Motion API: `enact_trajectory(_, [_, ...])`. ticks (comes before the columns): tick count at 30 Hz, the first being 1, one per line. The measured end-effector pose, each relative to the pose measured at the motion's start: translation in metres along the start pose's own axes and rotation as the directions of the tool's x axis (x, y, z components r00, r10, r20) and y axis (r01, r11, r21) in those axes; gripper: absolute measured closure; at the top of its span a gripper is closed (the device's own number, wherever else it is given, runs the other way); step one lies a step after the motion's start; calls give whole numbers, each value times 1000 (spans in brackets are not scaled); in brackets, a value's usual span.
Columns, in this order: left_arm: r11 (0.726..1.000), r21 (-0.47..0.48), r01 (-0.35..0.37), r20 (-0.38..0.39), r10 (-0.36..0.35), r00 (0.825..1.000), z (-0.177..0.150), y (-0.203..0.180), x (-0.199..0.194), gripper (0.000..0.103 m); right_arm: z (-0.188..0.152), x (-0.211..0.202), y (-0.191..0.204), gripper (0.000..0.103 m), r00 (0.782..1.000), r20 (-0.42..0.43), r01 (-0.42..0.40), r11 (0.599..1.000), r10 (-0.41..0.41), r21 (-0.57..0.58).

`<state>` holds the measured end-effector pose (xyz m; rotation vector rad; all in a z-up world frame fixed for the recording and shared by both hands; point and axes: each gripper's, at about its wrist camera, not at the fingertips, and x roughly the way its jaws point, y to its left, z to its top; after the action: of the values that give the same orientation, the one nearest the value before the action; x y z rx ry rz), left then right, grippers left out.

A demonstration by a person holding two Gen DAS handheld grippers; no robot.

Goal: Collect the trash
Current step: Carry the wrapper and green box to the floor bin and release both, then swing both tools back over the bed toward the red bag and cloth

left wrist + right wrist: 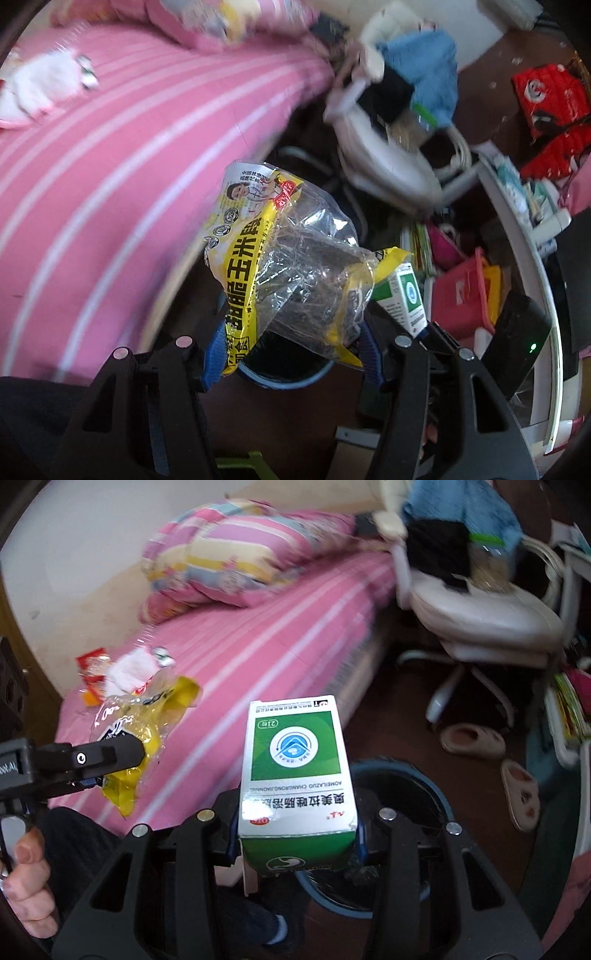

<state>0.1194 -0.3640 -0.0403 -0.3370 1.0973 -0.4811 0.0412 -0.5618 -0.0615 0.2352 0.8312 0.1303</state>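
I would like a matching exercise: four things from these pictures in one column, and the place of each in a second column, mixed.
Things:
1. yellow snack bag
2. green medicine box
3. red wrapper
4. beige slippers

Places:
A. on the pink striped bed
B. in the left gripper
C. on the dark floor
D. in the right gripper

Pairs: 1-B, 2-D, 3-A, 4-C
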Motion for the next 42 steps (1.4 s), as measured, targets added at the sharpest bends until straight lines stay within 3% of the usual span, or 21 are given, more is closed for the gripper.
enact_trajectory(5, [999,-29,24,-140,-28,990,-4,-1,63,45,-22,33,-34,59,994,-91,63,997,-58,50])
enact_trajectory(11, [994,-92,62,-307,-87,948,-6,8,130,45,-45,65,-55,59,978,-183,119,990,-104,75])
enact_trajectory(17, [996,-66,52,-413,-75,908,-6,2,183,44,-57,86,-69,58,961,-241,164,983,-138,88])
enact_trajectory(18, [997,-56,54,-424,-72,903,-6,0,188,40,-58,88,-71,58,958,-246,173,981,-146,93])
enact_trajectory(19, [996,-57,62,-443,-81,893,-7,2,190,36,-60,91,-75,54,954,-254,188,977,-158,97])
enact_trajectory(20, [996,-61,60,-456,-81,886,-7,0,195,24,-62,93,-77,46,951,-258,204,974,-173,99])
enact_trajectory(21, [998,-54,43,-461,-63,885,-7,2,198,18,-62,92,-76,26,949,-256,217,971,-185,101])
enact_trajectory(22, [998,-48,36,-458,-53,887,-6,1,200,19,-63,90,-78,15,946,-243,245,964,-215,102])
enact_trajectory(28, [994,-98,52,-435,-89,896,-2,8,193,16,-66,82,-78,14,938,-263,261,959,-226,107])
enact_trajectory(33, [985,-163,63,-389,-123,913,1,21,169,16,-61,62,-64,14,952,-221,237,967,-213,89])
enact_trajectory(38, [968,-226,108,-291,-172,941,5,31,127,16,-44,38,-38,14,971,-151,196,978,-185,66])
enact_trajectory(42, [942,-284,178,-157,-229,961,9,41,79,16,-19,13,-3,14,987,-80,143,989,-140,29])
